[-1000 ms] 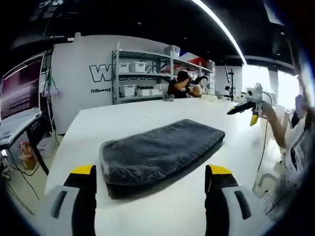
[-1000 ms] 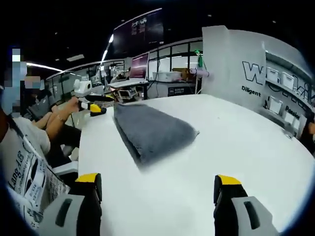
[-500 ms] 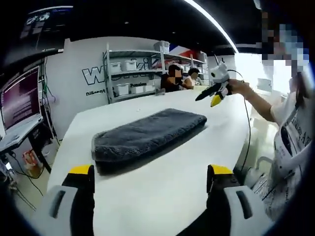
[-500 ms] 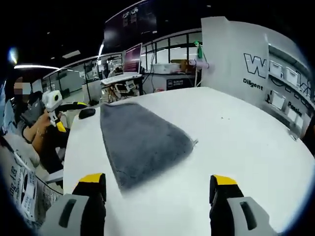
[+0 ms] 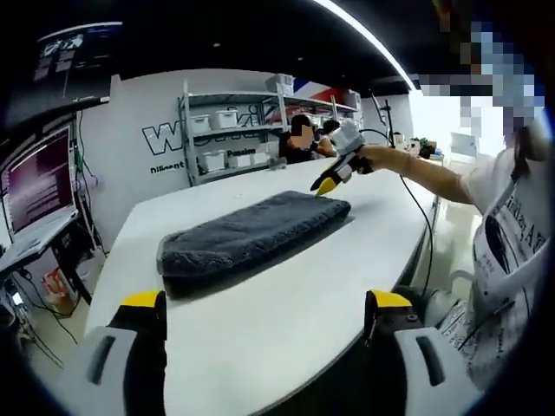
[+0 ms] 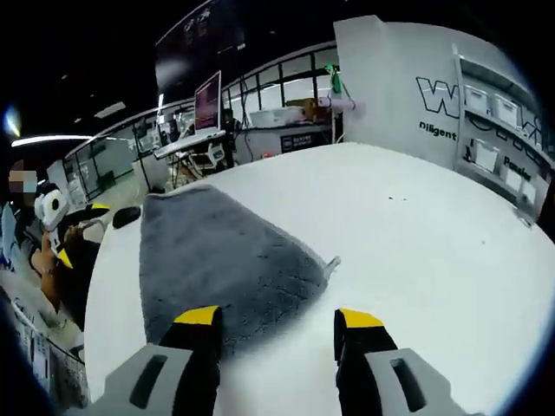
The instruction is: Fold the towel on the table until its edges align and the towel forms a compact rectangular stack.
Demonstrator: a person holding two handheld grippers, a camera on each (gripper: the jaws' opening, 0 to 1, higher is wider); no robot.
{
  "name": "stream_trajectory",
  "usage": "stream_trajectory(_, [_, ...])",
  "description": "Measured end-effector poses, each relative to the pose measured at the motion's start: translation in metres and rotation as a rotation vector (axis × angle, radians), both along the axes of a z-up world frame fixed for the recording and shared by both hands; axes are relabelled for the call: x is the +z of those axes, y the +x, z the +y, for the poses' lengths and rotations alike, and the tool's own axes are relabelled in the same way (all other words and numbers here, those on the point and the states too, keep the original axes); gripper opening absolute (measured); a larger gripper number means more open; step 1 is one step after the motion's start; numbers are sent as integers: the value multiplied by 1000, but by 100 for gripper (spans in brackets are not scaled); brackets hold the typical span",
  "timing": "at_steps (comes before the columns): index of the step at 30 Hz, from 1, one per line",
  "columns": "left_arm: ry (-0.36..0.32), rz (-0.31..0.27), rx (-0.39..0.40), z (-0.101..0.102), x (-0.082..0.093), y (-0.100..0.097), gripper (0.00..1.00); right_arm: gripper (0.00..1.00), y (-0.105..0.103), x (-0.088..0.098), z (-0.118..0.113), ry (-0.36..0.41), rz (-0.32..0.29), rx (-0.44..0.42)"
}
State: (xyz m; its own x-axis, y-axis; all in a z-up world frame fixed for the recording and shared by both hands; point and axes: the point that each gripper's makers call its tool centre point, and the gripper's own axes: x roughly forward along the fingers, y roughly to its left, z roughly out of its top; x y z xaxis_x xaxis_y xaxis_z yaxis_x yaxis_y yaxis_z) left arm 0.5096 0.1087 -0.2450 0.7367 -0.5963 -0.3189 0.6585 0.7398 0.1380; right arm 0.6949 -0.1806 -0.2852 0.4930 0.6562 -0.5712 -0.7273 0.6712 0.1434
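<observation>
White round-edged table (image 5: 286,286), broad and bare apart from the work piece; it carries everything.

Dark grey plush towel (image 5: 247,238), lying flat near the table's middle as a long thick rectangle, apparently several layers deep. Edges look roughly aligned from the left gripper view. In the right gripper view one small pale tag or corner pokes out at its near end. My read: fold nearly finished, perhaps one more doubling or a tidy-up left.

Right gripper (image 6: 277,321), yellow-tipped black jaws. In its own view jaws spread moderately, empty, low over the towel's near end: one tip over fabric, the other over bare table, likely lined up to pinch that edge. From the left gripper view it hangs just at the towel's far end.

Left gripper (image 5: 260,303), same build, jaws wide and empty, held back off the table edge, well apart from the towel, probably waiting clear.
</observation>
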Motion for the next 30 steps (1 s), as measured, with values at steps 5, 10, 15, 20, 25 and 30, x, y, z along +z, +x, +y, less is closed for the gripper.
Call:
stream_trajectory(5, [4, -5, 8, 5, 2, 0, 99, 54, 2, -15, 9, 10, 49, 8])
stream_trajectory(10, [0, -15, 24, 9, 5, -1, 99, 54, 2, -19, 11, 22, 72, 10])
stream_trajectory(15, [-4, -12, 26, 8, 3, -2, 99, 39, -4, -18, 24, 77, 108, 59])
stream_trajectory(20, [-10, -9, 19, 7, 4, -4, 99, 30, -2, -19, 28, 80, 89, 75])
stream_trajectory(25, [-10, -9, 26, 9, 5, -4, 99, 18, -4, -16, 33, 97, 68, 103])
stream_trajectory(30, [-14, -7, 29, 11, 6, -4, 99, 16, -2, -12, 28, 114, 65, 115])
